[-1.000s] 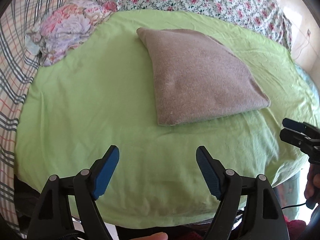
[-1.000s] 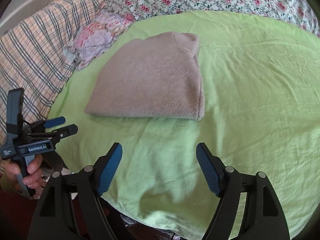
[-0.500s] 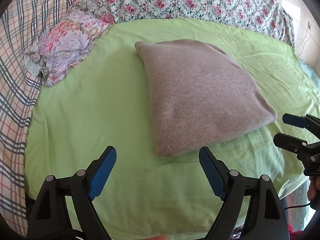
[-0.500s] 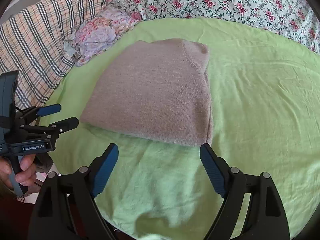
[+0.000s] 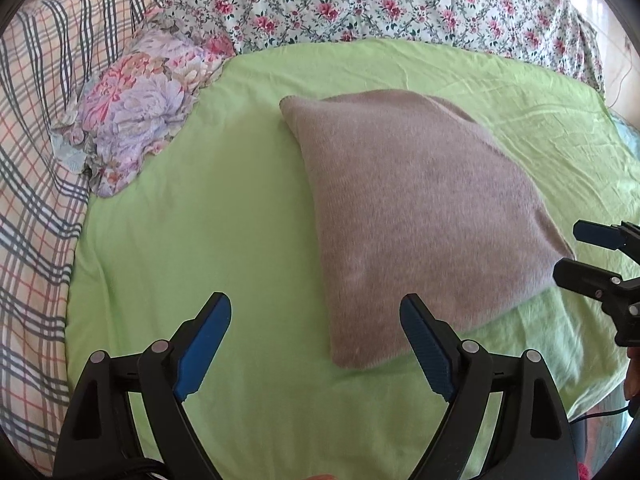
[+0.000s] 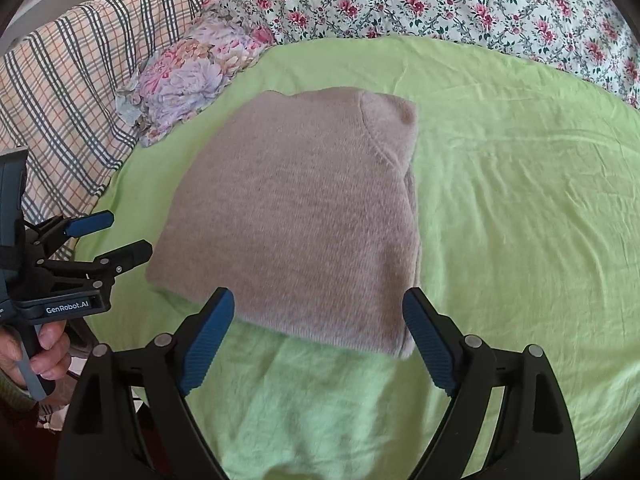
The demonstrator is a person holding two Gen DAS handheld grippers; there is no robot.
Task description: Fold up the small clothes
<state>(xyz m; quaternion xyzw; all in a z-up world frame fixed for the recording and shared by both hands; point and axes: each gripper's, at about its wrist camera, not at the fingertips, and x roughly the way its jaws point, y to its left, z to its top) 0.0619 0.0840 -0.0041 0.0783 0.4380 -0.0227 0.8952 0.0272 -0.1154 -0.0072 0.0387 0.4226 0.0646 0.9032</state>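
A folded taupe knit sweater lies flat on the green sheet; it also shows in the right wrist view. My left gripper is open and empty, just short of the sweater's near left corner; it also shows in the right wrist view, beside that corner. My right gripper is open and empty at the sweater's near edge; it also shows in the left wrist view, beside the right corner. Neither touches the sweater.
A bundle of floral purple-pink cloth lies at the sheet's far left edge. A plaid blanket runs along the left and a rose-print cover along the back. The sheet's near edge drops off below the grippers.
Both grippers have moved forward toward the sweater, which now looks larger and nearer. Both stay open. The sweater has not moved.
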